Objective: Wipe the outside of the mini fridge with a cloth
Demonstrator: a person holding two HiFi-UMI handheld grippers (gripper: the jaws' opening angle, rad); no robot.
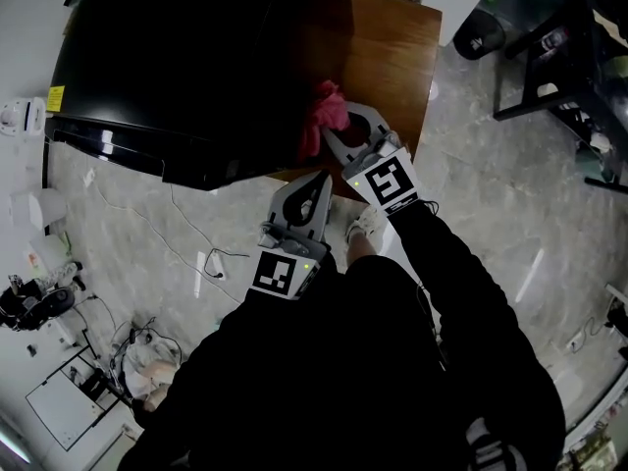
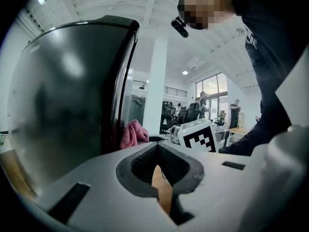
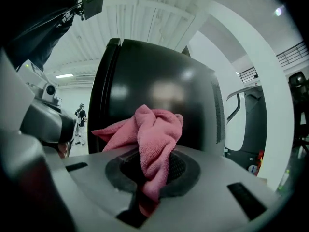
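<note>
Black mini fridge (image 1: 196, 67) stands on the wooden counter (image 1: 392, 57), door closed. Pink cloth (image 3: 155, 132) is bunched, its long axis running from the jaws toward the fridge's side wall. Right gripper (image 3: 150, 187) is clamped on the cloth's lower end. Left gripper (image 2: 161, 187) is near the fridge's front corner, jaws together, empty.

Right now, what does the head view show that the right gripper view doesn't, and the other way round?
Only the head view shows the wooden table under the black mini fridge, the marbled floor and the person's shoe. Only the right gripper view shows the white ribbed ceiling and the pink cloth running down between the fingers, which are shut on it. Both show the fridge, the cloth at its side, and the right gripper.
</note>
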